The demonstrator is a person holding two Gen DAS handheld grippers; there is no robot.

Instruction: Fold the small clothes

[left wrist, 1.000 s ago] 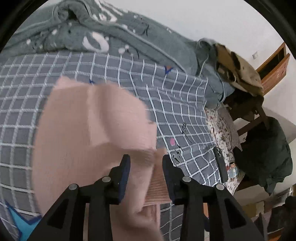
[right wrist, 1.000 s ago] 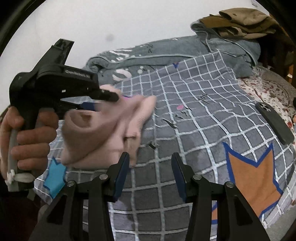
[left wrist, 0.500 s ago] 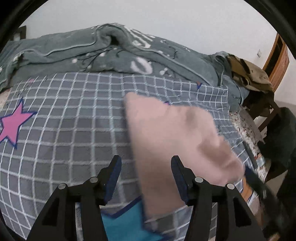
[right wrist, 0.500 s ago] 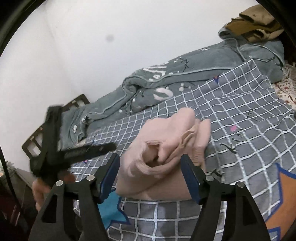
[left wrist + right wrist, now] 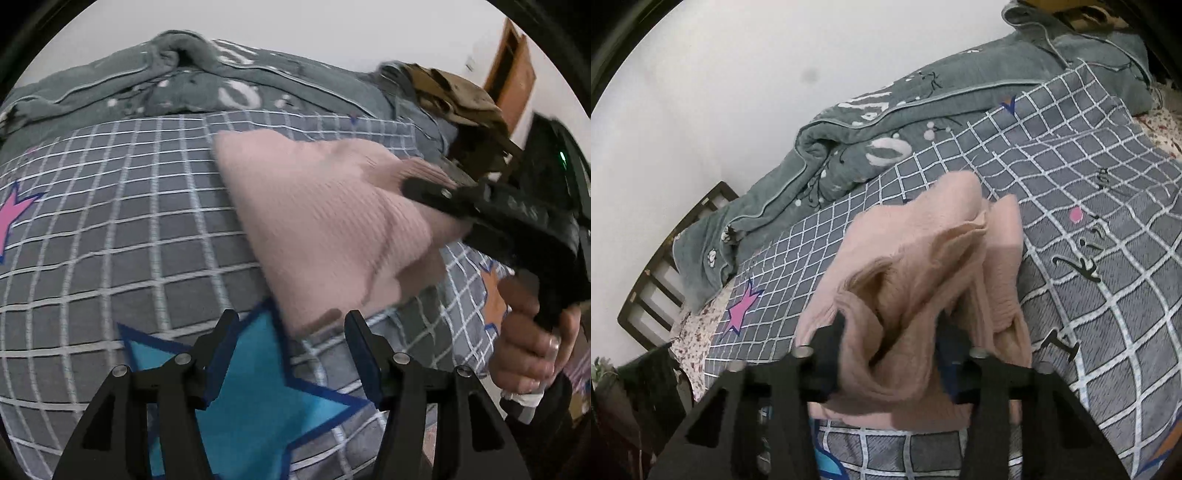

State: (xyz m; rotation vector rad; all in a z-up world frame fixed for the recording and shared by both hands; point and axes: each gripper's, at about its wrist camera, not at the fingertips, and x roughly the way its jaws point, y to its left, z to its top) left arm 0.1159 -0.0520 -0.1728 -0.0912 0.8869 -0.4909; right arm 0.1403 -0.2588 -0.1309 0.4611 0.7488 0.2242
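A pink knitted garment (image 5: 325,221) lies folded in a bundle on the grey checked bedspread (image 5: 110,236). My left gripper (image 5: 290,332) is open and empty, just short of the garment's near edge, above a blue star print. My right gripper (image 5: 890,339) is open, and its jaws straddle the bunched end of the pink garment (image 5: 923,280). In the left wrist view the right gripper (image 5: 436,190) reaches onto the garment's right end, held by a hand.
A rumpled grey-green quilt (image 5: 207,81) lies along the far side of the bed by the white wall. Brown and grey clothes (image 5: 454,92) are piled at the far right. A dark slatted bed end (image 5: 668,258) is at the left.
My left gripper has let go of the garment, opened and drawn back. My right gripper has moved in from clear of the garment until its jaws are around the garment's bunched end.
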